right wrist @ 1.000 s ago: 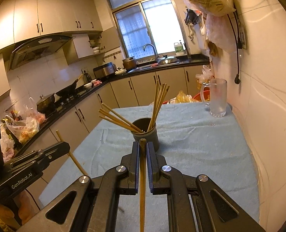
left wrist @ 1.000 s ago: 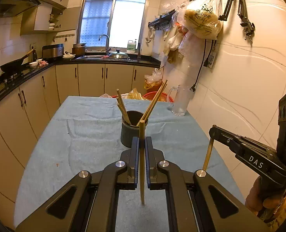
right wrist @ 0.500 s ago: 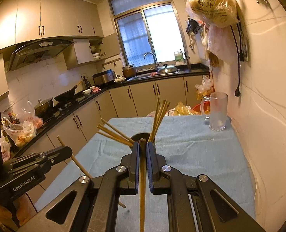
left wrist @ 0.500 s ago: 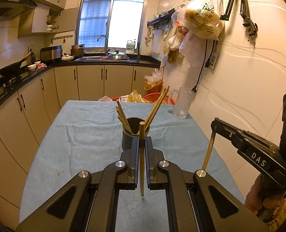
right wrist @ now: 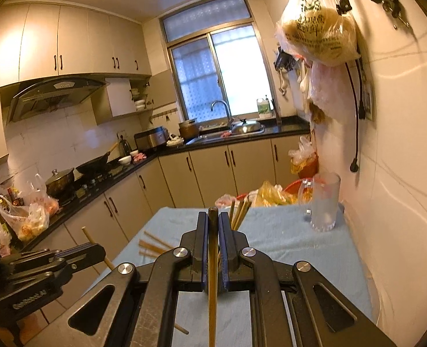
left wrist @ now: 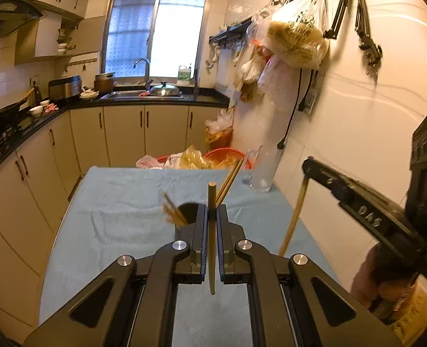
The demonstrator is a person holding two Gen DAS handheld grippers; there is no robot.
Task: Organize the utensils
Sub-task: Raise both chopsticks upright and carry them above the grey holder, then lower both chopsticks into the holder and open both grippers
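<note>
My left gripper (left wrist: pixel 211 217) is shut on a wooden chopstick (left wrist: pixel 212 248) that stands upright between its jaws. My right gripper (right wrist: pixel 213 225) is shut on another wooden chopstick (right wrist: pixel 212 274). A dark utensil cup (left wrist: pixel 188 211) holding several chopsticks (left wrist: pixel 230 177) stands on the blue-clothed table (left wrist: pixel 126 211), mostly hidden behind the left fingers. In the right wrist view only the cup's chopsticks (right wrist: pixel 152 247) show beside the jaws. The right gripper (left wrist: pixel 307 170) appears at the right of the left wrist view, the left gripper (right wrist: pixel 93 253) at the lower left of the right wrist view.
A clear glass mug (right wrist: pixel 324 205) stands at the table's far right by the wall (left wrist: pixel 372 144). Plastic bags and a red basin (left wrist: pixel 225 156) lie past the far table edge. Cabinets and counter (left wrist: pixel 25 144) run along the left. Bags (left wrist: pixel 297 40) hang from wall hooks.
Both grippers have risen and moved closer over the cup, each still holding its chopstick; the cup now sits lower in view, mostly hidden behind the fingers.
</note>
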